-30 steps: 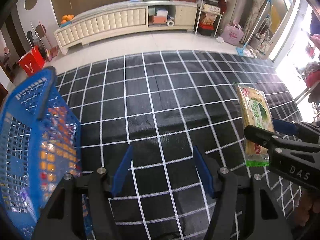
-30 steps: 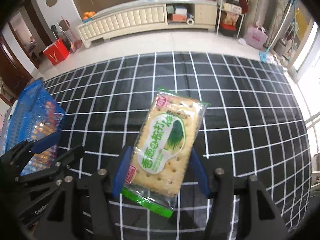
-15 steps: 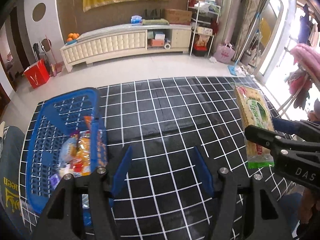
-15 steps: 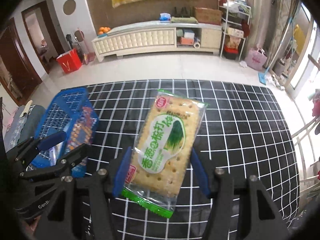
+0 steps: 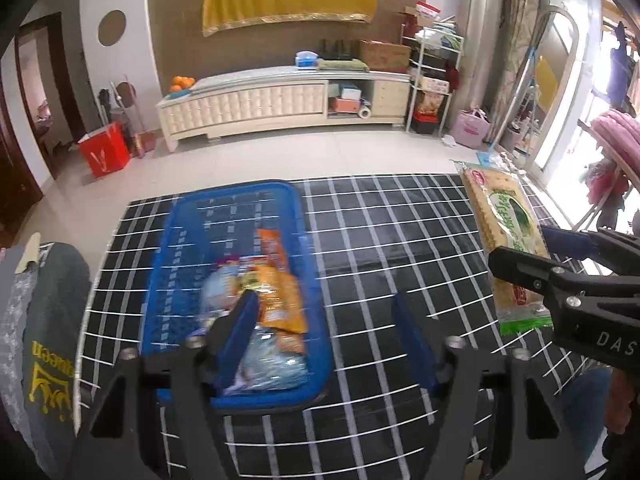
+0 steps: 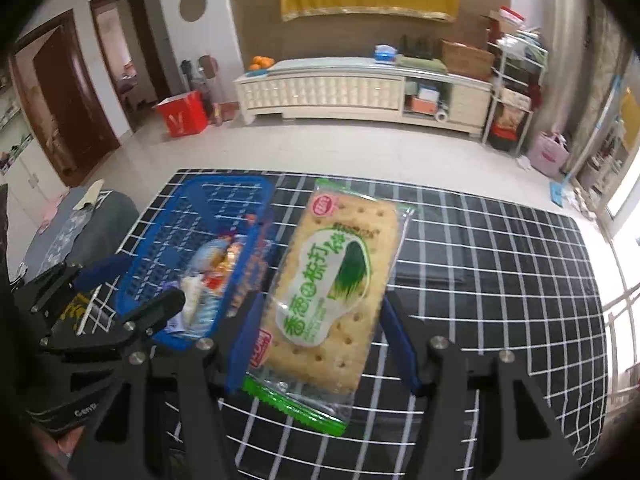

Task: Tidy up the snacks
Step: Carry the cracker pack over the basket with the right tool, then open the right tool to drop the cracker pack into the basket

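Above black grid-patterned mat: right gripper clamped on scallion cracker packet, packet upright between blue pads, green seal edge lowest. Left gripper empty, jaws opening, nothing between them. Blue plastic basket rests on mat left of packet (orange and silvery snack bags inside). Grey garment beside mat's left edge.

Black grid mat carries blue basket
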The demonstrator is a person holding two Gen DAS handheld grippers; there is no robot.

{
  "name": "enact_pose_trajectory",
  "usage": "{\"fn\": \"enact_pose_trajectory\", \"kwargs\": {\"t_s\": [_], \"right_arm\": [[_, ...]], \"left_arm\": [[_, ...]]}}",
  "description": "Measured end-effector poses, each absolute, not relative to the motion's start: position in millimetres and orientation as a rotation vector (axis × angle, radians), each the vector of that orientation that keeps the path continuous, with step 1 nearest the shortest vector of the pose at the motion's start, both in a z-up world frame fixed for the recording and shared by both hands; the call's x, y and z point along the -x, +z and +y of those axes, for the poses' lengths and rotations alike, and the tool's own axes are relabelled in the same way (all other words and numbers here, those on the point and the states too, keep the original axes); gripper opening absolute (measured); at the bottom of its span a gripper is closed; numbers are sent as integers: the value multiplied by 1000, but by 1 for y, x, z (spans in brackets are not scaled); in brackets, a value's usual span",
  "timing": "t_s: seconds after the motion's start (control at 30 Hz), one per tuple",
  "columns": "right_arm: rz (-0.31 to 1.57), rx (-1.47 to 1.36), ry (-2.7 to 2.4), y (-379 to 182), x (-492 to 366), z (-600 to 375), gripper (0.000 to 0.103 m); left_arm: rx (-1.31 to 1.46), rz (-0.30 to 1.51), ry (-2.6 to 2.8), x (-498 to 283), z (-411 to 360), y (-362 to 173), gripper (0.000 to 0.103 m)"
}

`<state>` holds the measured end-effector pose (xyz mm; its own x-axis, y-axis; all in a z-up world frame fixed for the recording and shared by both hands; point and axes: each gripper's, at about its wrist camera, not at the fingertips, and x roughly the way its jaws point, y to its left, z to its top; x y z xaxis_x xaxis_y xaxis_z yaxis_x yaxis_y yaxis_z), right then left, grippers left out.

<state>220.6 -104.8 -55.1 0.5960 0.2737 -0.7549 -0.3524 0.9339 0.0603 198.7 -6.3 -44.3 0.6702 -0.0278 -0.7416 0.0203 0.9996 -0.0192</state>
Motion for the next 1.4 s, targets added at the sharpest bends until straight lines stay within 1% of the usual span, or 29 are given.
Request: {"fn": "enact_pose_trajectory", "kwargs": {"t_s": [0.3,0.43,0.63,0.83,1.3,1.33,1.4], "right_arm": [[882,146,450,-62,-221,-39,64],[889,171,480,-66,-222,-13,64],[925,208,512,-82,-235,22,64],[1004,236,525,-111,-258,53,64],[1157,353,449,-174,-311,90,64],[1138,379,432,-175,-311,92,64],[1116,436,422,-176,-309,98,64]], "left_arm": [[4,832,49,-180,55,-41,71],[42,856,69,-179,86,-43,71],[25,857,89,-182,114,-49,71],[-11,891,92,-195,134,-69,71],[40,953,125,-240,188,-108,71],[43,957,125,-242,190,-111,72],[40,965,130,-245,192,-116,77]]}}
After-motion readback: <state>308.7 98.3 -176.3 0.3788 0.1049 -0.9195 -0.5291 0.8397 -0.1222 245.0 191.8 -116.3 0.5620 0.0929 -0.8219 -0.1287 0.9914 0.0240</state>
